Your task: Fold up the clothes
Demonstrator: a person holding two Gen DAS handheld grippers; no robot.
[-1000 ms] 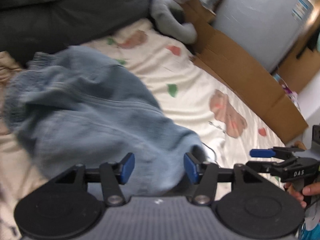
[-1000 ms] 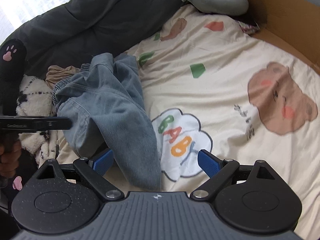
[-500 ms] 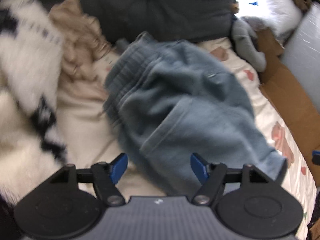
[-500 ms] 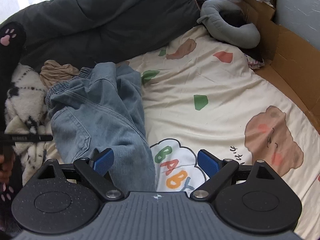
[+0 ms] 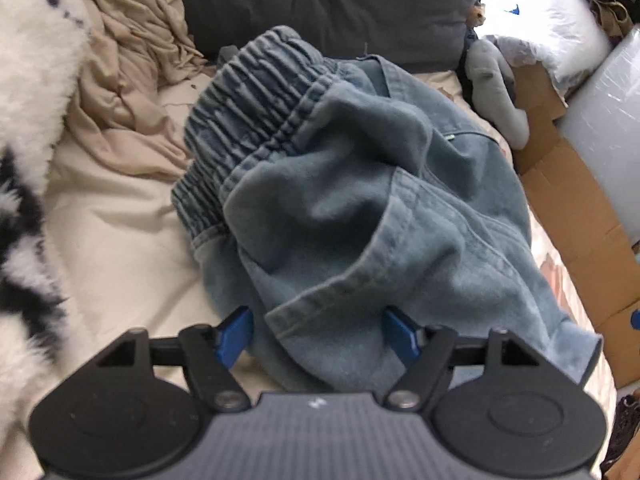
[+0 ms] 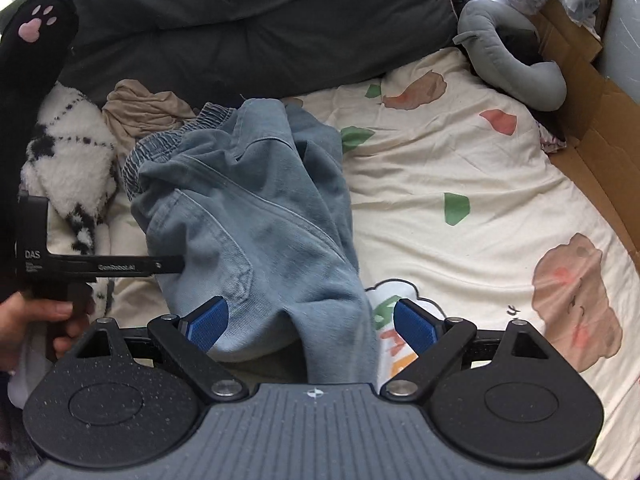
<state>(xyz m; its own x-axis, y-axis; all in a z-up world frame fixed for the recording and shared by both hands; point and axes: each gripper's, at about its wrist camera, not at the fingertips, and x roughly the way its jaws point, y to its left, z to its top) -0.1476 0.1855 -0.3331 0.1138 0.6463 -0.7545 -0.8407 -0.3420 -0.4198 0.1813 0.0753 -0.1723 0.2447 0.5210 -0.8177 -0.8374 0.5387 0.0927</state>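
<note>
Lying crumpled, jeans [image 5: 360,200] leave sheet [image 6: 460,168] bare rightward; cardboard [image 6: 592,92] borders it.

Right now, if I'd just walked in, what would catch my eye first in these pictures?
A crumpled pair of blue jeans lies heaped in the middle of a cream bedsheet printed with bears and leaves. Both hand-held grippers hover open over it, the left gripper and the right gripper. A grey plush elephant rests at the far right corner.

Jeans [image 6: 256,216] lie on the bedsheet [image 6: 460,168], fuzzy garment [image 6: 76,160] to their left.
</note>
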